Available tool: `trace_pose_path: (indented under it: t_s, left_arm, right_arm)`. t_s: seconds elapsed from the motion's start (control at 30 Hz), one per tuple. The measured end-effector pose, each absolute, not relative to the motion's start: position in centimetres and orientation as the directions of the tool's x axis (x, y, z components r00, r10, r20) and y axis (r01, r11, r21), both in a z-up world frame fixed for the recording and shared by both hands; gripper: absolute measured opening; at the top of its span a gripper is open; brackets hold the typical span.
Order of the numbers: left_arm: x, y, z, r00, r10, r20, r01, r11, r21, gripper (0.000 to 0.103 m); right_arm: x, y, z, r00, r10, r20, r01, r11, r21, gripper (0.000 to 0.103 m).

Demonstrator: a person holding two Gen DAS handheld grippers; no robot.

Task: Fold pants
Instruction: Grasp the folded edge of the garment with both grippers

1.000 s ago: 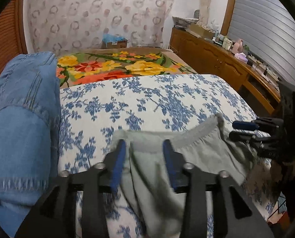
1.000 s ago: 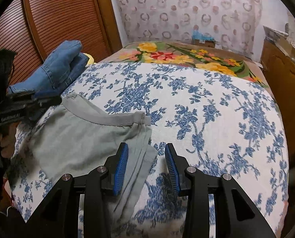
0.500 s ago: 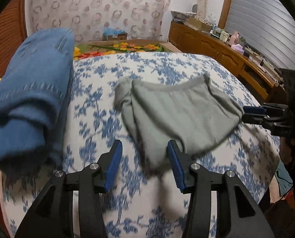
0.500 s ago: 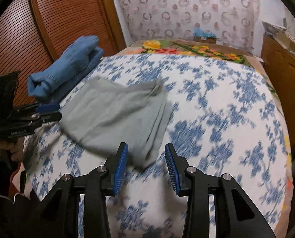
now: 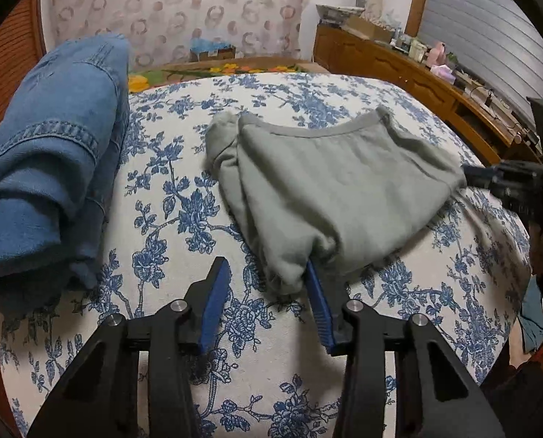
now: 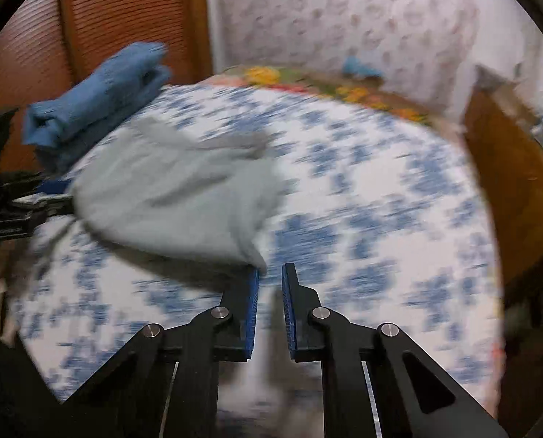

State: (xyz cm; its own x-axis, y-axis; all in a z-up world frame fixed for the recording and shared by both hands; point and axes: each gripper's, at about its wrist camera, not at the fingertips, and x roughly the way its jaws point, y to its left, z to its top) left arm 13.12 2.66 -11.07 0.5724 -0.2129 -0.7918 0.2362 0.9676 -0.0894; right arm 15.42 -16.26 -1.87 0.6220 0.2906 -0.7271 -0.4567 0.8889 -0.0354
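The right gripper (image 6: 270,273) had just been closing, jaws nearly shut with no cloth clearly between them, at the corner of the grey pants (image 5: 329,189). The left gripper (image 5: 266,277) stood open beside the soft, bunched bundle. Compared with a second ago, the pants lay folded smaller on the bed (image 5: 183,197), near the stiff jeans (image 5: 49,168), so the fold looked nearly done.

Grey-green pants (image 5: 340,186) lie folded, slightly rumpled, on the floral bedspread (image 5: 183,197).

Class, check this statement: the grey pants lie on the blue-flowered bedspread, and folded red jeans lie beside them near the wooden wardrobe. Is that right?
Not quite: the folded jeans are blue denim, not red, as the left wrist view shows. The rest stands: the grey pants lie on the blue-flowered bedspread, jeans beside them near the wooden wardrobe.
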Motion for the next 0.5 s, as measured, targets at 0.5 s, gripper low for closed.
trace_pose_path:
  t_s: [0.5]
  left_arm:
    - [13.0,2.5,-10.5,0.571,-0.285,-0.770,0.271,0.951,-0.151,0.016]
  right_arm:
    - [14.9,-16.4,-2.5,0.538,0.467,-0.702,-0.499,0.847,0.181,0.027]
